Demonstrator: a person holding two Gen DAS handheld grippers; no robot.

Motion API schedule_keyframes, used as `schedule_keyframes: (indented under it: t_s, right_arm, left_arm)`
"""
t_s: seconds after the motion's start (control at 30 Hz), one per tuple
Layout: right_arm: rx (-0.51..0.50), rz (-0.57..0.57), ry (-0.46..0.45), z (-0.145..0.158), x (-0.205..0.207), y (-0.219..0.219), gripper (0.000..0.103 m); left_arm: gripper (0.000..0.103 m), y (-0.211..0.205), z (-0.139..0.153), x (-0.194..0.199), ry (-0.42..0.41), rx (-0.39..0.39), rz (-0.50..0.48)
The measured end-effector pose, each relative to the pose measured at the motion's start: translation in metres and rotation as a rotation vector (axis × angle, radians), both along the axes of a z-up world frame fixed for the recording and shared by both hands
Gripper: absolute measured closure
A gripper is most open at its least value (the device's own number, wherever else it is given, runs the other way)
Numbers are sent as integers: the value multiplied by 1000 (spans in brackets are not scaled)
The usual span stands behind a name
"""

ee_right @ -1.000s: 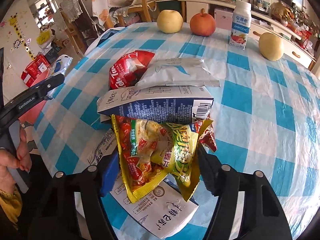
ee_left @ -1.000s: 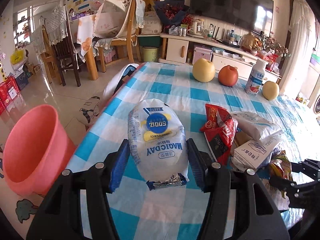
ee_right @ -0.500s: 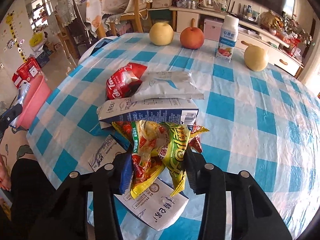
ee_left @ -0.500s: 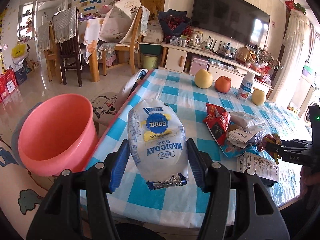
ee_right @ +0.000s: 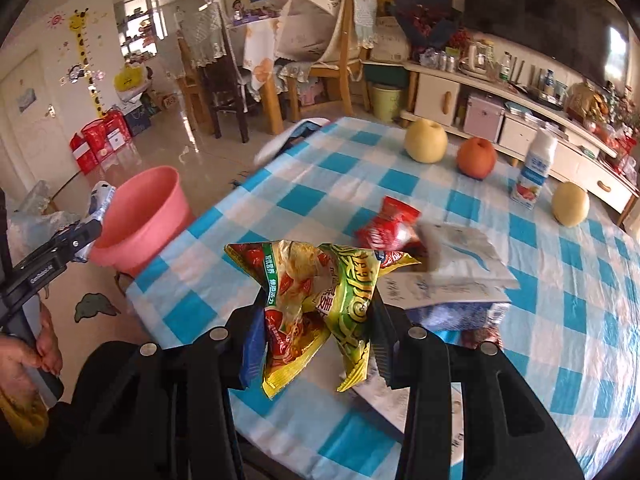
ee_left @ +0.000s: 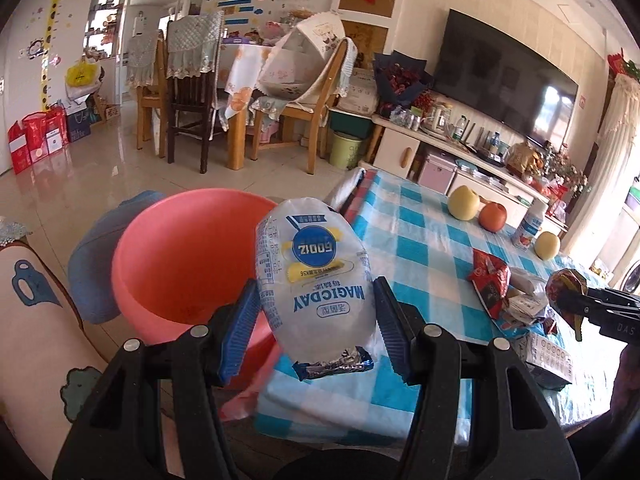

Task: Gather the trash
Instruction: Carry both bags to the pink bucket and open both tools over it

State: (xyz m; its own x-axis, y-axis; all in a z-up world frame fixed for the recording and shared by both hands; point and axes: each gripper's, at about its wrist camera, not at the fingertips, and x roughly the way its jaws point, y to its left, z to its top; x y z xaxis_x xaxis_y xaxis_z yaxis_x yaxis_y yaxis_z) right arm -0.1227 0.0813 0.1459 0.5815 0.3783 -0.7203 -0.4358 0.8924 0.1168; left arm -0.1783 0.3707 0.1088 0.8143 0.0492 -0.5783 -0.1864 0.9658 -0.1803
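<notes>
Left wrist view: the white MAGICDAY packet (ee_left: 316, 280) stands between the two blue pads of your left gripper (ee_left: 316, 316), which are closed on its lower half, so the packet is in the air and not on the table. The pink basin (ee_left: 180, 264) is behind it, at about 9 o'clock from the packet, with its open mouth tilted toward you. I judge the first risk here: the packet seems not fully over the mouth, rather near the rim on the table side, so if you open the jaws now it may hit the rim and fall to the floor or back on the checked tablecloth (ee_left: 420, 240). The packet is smooth and puffy, so it may also slide out of the pads early if you swing fast. In the right wrist view, your right gripper (ee_right: 316, 328) is closed on the crumpled yellow-green noodle wrapper (ee_right: 316, 288), held above the table edge, well apart from the basin, which is at 10 o'clock there. The pads hold only the crushed middle, and loose corners hang below; a light wrapper like this can flutter and miss the basin if you release it from high up. More trash remains on the table at 2 o'clock: the red snack bag (ee_right: 390, 228), the white pouch (ee_right: 460, 256) and the blue carton (ee_right: 448, 300). If both grippers go to the basin together, they may collide.
</notes>
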Motion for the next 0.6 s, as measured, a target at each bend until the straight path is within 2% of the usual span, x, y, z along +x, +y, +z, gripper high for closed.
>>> schedule_keyframes:
  t_s: [0.2,0.33,0.6]
  right_arm:
    - [96,166,27,17,17,92,57]
    - [128,255,28,25,33,158,57]
    - [175,337,36,23,67,245,57]
  left_arm:
    - [44,51,2,2,-6,11,87]
    - [44,72,-1,13,8,53,120]
    - [44,96,-15,44,49,75,142]
